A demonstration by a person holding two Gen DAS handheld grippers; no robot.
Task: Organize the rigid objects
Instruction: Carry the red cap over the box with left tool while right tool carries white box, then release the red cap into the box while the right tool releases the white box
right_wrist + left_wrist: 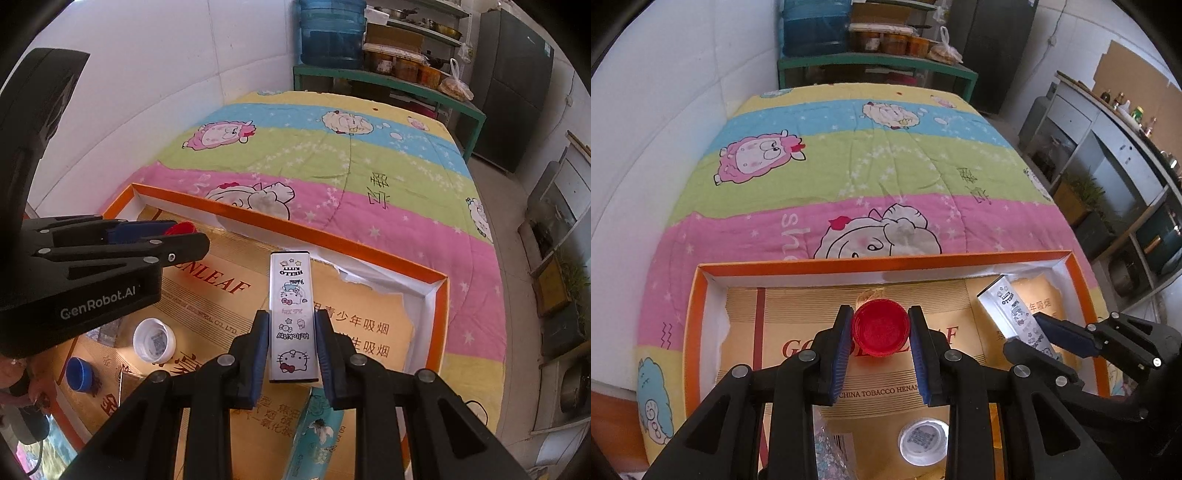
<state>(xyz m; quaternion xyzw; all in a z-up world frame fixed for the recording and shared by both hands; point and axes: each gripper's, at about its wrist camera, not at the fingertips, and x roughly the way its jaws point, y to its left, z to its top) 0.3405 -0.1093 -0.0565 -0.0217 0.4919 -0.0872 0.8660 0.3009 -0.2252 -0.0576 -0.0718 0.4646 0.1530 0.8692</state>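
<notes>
Red cap (880, 328): round, ridged plastic, pinched by left gripper (880, 334).
Lighter (293, 317): flat glossy slab, clamped by right gripper (293, 350).
Box (886, 263): orange-rimmed cardboard.

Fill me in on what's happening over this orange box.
A person is sorting small items with two handheld tools over an orange-rimmed cardboard box on a cartoon-print bedspread. The left tool is clamped on a round red plastic cap; the right tool grips a flat white Hello Kitty case. A white cap and a blue cap already lie in the box.
</notes>
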